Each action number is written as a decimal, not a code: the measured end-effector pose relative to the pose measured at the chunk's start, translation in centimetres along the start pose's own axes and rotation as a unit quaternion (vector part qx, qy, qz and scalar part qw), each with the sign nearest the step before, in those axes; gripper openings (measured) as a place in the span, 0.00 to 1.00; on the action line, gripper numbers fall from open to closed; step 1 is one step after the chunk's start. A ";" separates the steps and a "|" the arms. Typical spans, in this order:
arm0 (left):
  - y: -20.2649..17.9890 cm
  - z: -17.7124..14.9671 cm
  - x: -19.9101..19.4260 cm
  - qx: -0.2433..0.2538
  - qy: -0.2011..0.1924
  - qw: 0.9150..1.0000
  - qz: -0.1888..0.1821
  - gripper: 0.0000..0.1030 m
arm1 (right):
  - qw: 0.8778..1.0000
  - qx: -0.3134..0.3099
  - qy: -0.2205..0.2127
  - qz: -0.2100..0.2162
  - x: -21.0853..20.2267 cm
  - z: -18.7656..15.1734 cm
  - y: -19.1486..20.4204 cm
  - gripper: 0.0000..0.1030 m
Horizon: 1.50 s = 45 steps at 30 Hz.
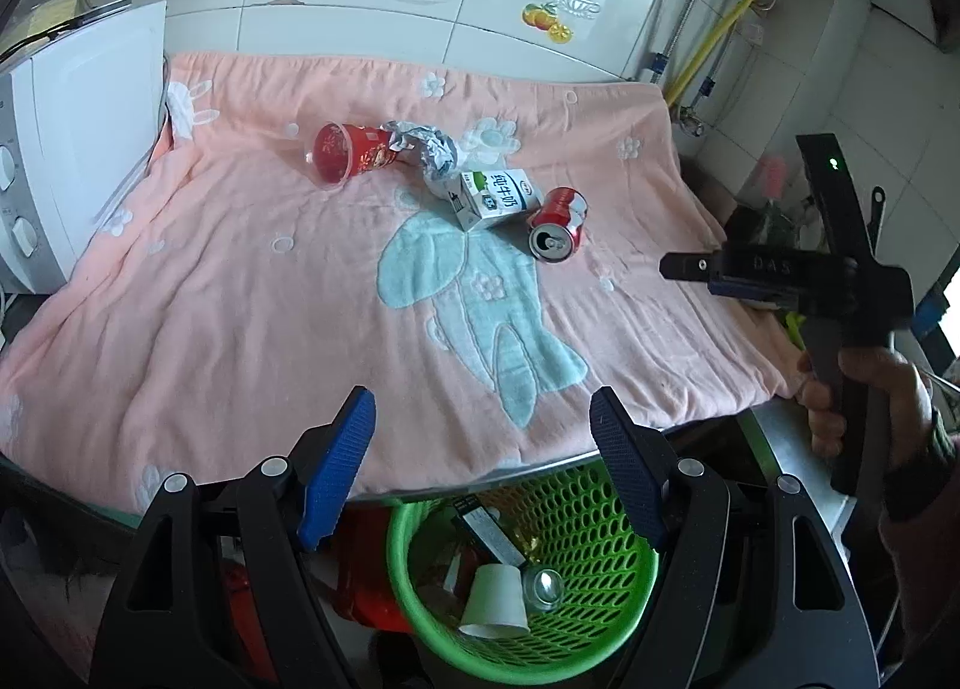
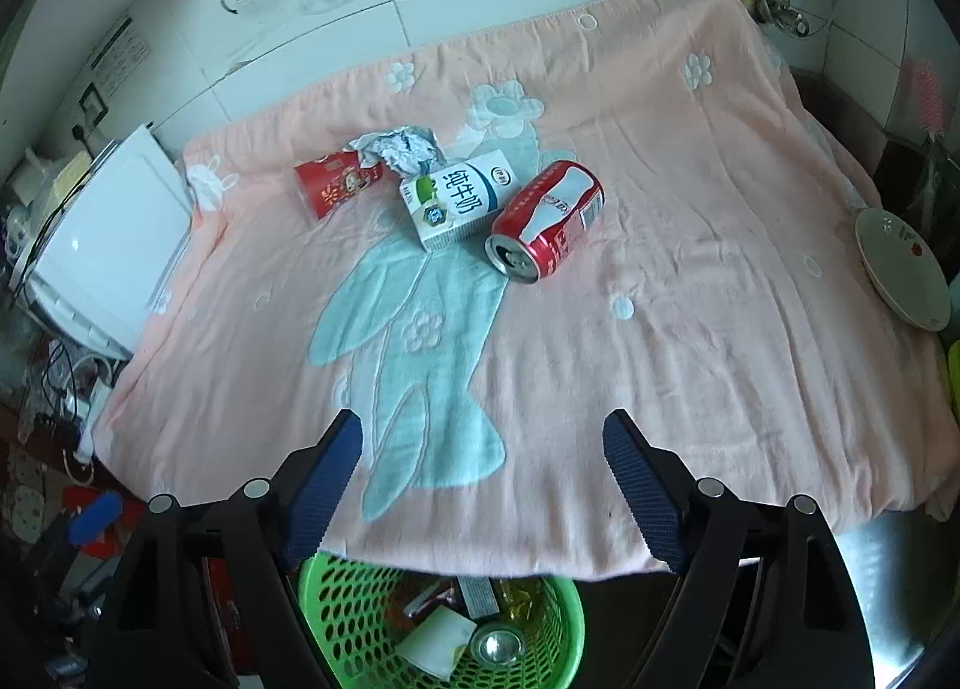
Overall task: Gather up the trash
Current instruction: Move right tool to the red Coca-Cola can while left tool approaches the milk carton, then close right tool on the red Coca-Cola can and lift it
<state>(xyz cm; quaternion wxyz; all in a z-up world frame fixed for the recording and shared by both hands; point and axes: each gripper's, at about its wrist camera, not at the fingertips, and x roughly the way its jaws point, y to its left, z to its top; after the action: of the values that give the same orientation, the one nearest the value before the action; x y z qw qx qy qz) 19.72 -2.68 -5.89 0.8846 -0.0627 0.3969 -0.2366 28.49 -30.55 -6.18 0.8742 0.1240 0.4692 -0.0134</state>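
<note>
Both the left gripper (image 1: 483, 461) and the right gripper (image 2: 483, 485) gape empty above the bin (image 1: 606, 611). Beyond it, on the towel (image 1: 240, 299), the can (image 2: 547, 221) touches the carton (image 2: 456, 203); the cup (image 2: 333, 182) and probably foil (image 2: 399, 149) lie behind. Lying sideways, the can could roll from a glancing pinch.

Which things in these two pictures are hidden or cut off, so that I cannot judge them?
- Green basket, right wrist view: its far part is hidden under the towel edge.
- Basket contents, both views: overlapping, mostly unidentifiable.
- Plate, right wrist view: cut by the fisheye edge.
- Foil wad, left wrist view: partly behind the milk carton.
</note>
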 end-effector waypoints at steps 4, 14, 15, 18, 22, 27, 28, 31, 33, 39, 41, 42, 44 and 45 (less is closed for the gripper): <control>1.5 1.6 1.5 0.008 0.005 1.000 0.002 0.71 | 0.999 0.040 0.018 0.004 3.5 4.2 -1.0 0.73; 4.3 4.8 4.6 0.039 0.015 0.999 0.007 0.71 | 0.993 0.107 0.052 -0.020 11.4 11.3 -3.1 0.72; 4.5 5.1 4.8 0.041 0.016 0.999 0.007 0.71 | 0.991 0.117 0.057 -0.018 12.1 11.7 -3.4 0.71; 5.1 5.8 5.6 0.045 0.018 0.999 0.008 0.71 | 0.987 0.141 0.069 -0.019 14.0 12.5 -4.3 0.70; 5.9 6.6 6.8 0.047 0.023 0.999 0.009 0.71 | 0.980 0.181 0.082 -0.009 16.0 13.2 -5.9 0.70; 6.0 7.8 8.0 0.065 0.023 0.998 0.010 0.71 | 0.969 0.226 0.099 0.015 18.3 13.4 -7.4 0.67; 5.9 8.2 8.2 0.073 0.021 0.997 0.010 0.71 | 0.967 0.232 0.103 0.018 18.8 13.3 -7.7 0.67; 5.5 9.2 8.8 0.096 0.015 0.995 0.013 0.71 | 0.965 0.236 0.109 0.023 19.6 13.2 -7.8 0.64; 5.1 9.8 9.4 0.115 0.012 0.993 0.014 0.71 | 0.965 0.239 0.105 0.030 19.8 13.2 -7.9 0.64; 3.3 11.7 12.2 0.166 0.015 0.986 0.009 0.79 | 0.969 0.224 0.096 0.035 18.3 12.4 -8.0 0.63; 2.2 12.3 13.8 0.188 0.019 0.982 0.008 0.82 | 0.972 0.214 0.095 0.034 17.6 12.1 -7.9 0.63; 1.7 12.5 14.5 0.198 0.020 0.980 0.007 0.82 | 0.973 0.207 0.094 0.032 17.1 11.8 -7.8 0.63; 0.6 13.1 16.2 0.221 0.023 0.975 0.005 0.84 | 0.977 0.189 0.091 0.025 16.2 11.3 -7.6 0.63; 0.1 13.4 17.0 0.229 0.023 0.973 0.008 0.84 | 0.979 0.182 0.089 0.023 15.6 11.0 -7.6 0.63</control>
<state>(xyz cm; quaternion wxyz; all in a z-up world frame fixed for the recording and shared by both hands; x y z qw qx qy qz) 39.28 -11.58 -8.32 0.8681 0.1502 0.3526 -0.3156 45.19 -38.99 -14.77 0.7915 0.2930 0.5321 -0.0671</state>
